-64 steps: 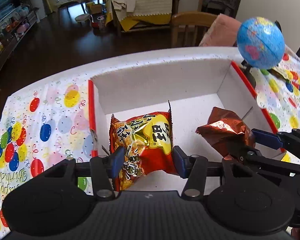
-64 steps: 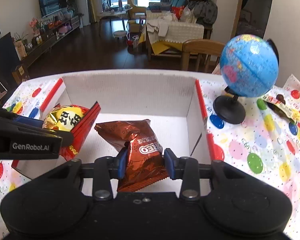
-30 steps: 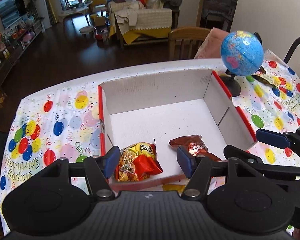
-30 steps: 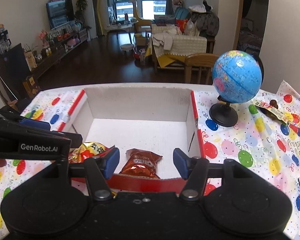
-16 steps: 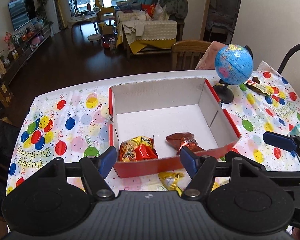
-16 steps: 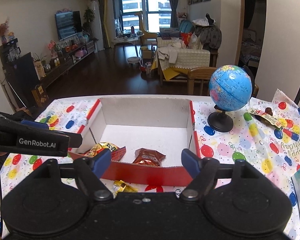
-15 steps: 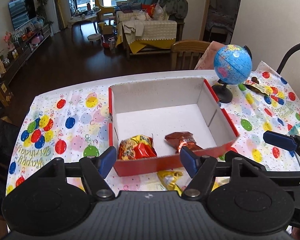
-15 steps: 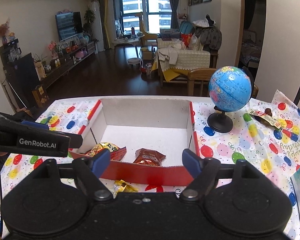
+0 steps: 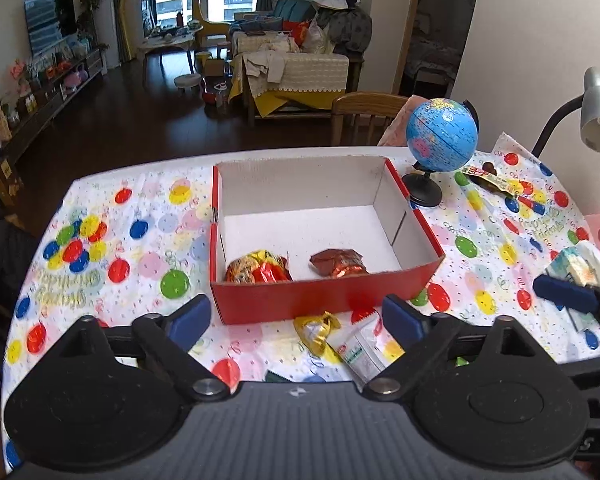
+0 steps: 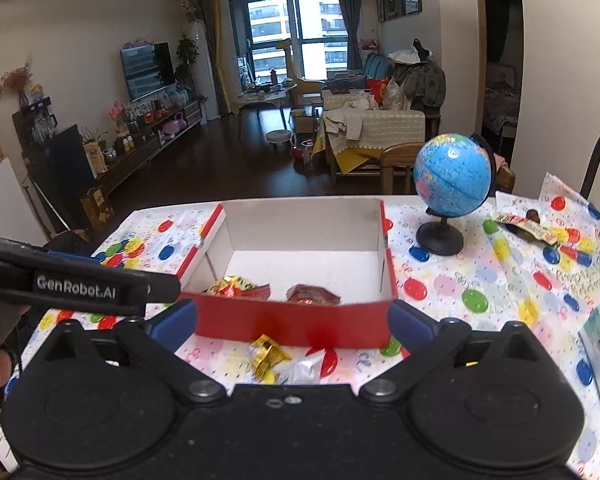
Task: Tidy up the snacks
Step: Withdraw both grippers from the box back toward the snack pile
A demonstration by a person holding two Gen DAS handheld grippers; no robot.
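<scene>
A red cardboard box (image 9: pixel 324 298) with a white inside stands on the balloon-print tablecloth. In it lie a yellow-red snack bag (image 9: pixel 258 268) at the front left and a brown Oreo bag (image 9: pixel 338 263) at the front right; both also show in the right wrist view (image 10: pixel 236 285) (image 10: pixel 312 294). A gold-wrapped snack (image 9: pixel 316 330) and a white-green packet (image 9: pixel 360 350) lie on the cloth in front of the box. My left gripper (image 9: pixel 298 318) is open and empty, held back from the box. My right gripper (image 10: pixel 292 320) is open and empty, also in front of the box.
A blue globe (image 9: pixel 440 134) on a black stand is right of the box. A snack wrapper (image 9: pixel 488 178) lies behind it. A tissue pack (image 9: pixel 578 264) sits at the right edge, a desk lamp (image 9: pixel 598 110) above it. A wooden chair (image 9: pixel 364 114) stands behind the table.
Both grippers let go of their bags inside the box, opened wide and pulled back and up; the box now lies farther away, with loose snacks showing in front of it.
</scene>
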